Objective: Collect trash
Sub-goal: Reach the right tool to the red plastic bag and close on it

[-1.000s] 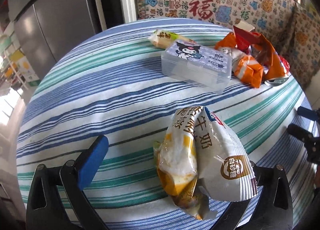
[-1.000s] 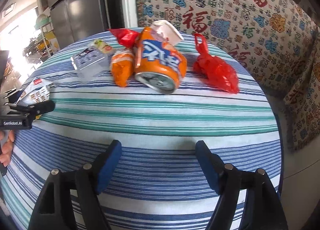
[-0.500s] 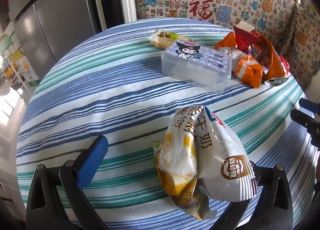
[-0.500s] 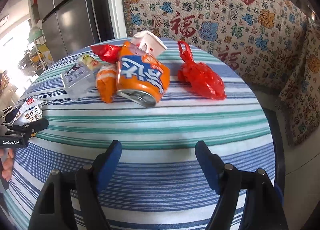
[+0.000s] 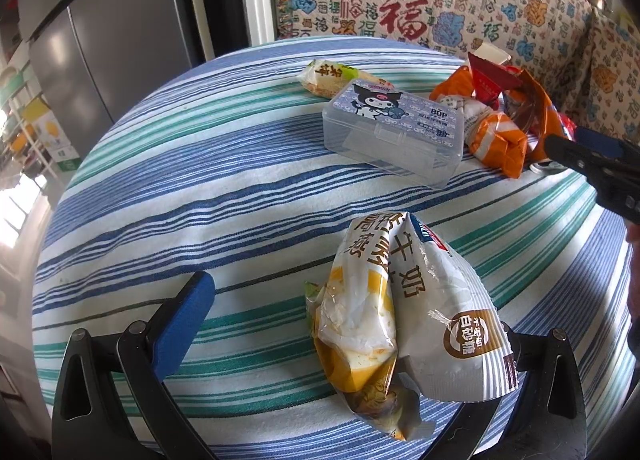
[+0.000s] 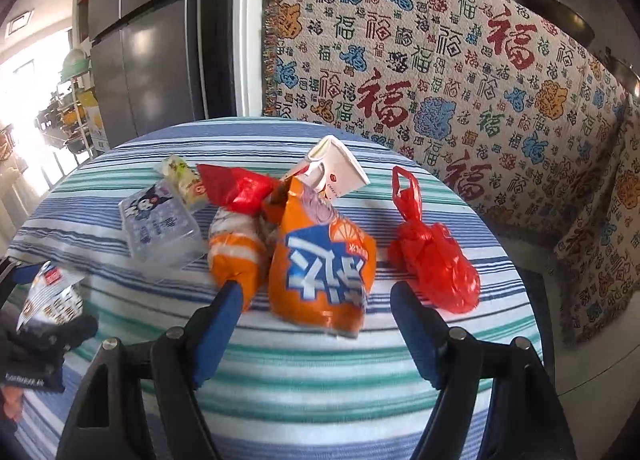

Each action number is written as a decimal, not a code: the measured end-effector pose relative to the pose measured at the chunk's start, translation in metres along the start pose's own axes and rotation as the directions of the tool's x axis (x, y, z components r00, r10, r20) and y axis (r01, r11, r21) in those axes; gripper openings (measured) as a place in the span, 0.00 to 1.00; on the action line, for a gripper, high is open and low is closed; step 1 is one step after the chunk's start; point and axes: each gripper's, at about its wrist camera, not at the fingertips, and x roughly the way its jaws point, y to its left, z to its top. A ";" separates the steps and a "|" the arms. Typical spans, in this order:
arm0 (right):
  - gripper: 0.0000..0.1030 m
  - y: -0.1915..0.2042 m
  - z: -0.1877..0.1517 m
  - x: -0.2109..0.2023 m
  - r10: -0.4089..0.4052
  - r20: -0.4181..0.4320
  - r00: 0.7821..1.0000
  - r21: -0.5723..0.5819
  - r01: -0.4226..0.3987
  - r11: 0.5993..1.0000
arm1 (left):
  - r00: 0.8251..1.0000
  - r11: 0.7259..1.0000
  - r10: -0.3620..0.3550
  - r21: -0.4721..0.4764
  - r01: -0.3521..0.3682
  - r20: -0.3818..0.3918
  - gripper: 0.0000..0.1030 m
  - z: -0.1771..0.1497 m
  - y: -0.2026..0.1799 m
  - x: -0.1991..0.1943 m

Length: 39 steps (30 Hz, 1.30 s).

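Two crumpled snack wrappers (image 5: 404, 320), one white and one yellow, lie between the jaws of my left gripper (image 5: 348, 312). They lean on its right finger and hide it. A wide gap separates them from the blue left pad (image 5: 188, 312), so this gripper is open. My right gripper (image 6: 320, 320) is open with nothing between its pads, and a crushed orange can (image 6: 320, 260) lies just past its fingertips. Around the can lie an orange wrapper (image 6: 236, 260), a red wrapper (image 6: 236, 187) and a white carton (image 6: 336, 167). A red plastic bag (image 6: 432, 264) lies to the right.
A clear plastic box (image 5: 394, 127) with a cartoon label stands on the round striped tablecloth (image 5: 200, 179), with a green-and-yellow snack pack (image 5: 332, 75) behind it. A patterned sofa (image 6: 460, 79) lines the far side. A grey fridge (image 6: 152, 51) stands at the back left.
My right gripper has moved forward across the table, so the orange can now lies close to its fingertips. The left gripper and its wrappers have stayed put.
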 end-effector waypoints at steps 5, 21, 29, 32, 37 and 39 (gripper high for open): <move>0.75 -0.004 0.000 0.010 0.024 -0.002 1.000 0.027 -0.024 0.999 | 1.000 1.000 0.000 0.000 0.000 0.000 1.00 0.000 0.000 0.000; 0.63 -0.013 -0.038 -0.059 0.188 -0.012 0.982 0.010 -0.188 0.982 | 1.000 1.000 0.002 -0.002 -0.002 0.002 1.00 -0.001 0.000 0.000; 0.63 -0.096 -0.008 -0.029 -0.014 -0.005 1.000 0.094 0.015 0.996 | 1.000 1.000 0.002 -0.003 -0.002 0.002 1.00 0.000 0.001 0.001; 0.63 -0.106 -0.003 0.000 0.006 -0.046 0.999 0.111 -0.001 0.994 | 1.000 1.000 0.001 -0.004 -0.001 0.002 1.00 0.000 0.001 0.001; 0.37 -0.106 0.001 0.029 0.008 -0.067 0.998 0.124 0.000 0.992 | 1.000 1.000 0.001 -0.004 -0.001 0.003 1.00 0.000 0.001 0.001; 0.27 -0.107 0.000 0.033 0.025 -0.080 0.996 0.147 -0.013 0.989 | 1.000 1.000 0.000 -0.005 0.000 0.003 1.00 0.000 0.001 0.001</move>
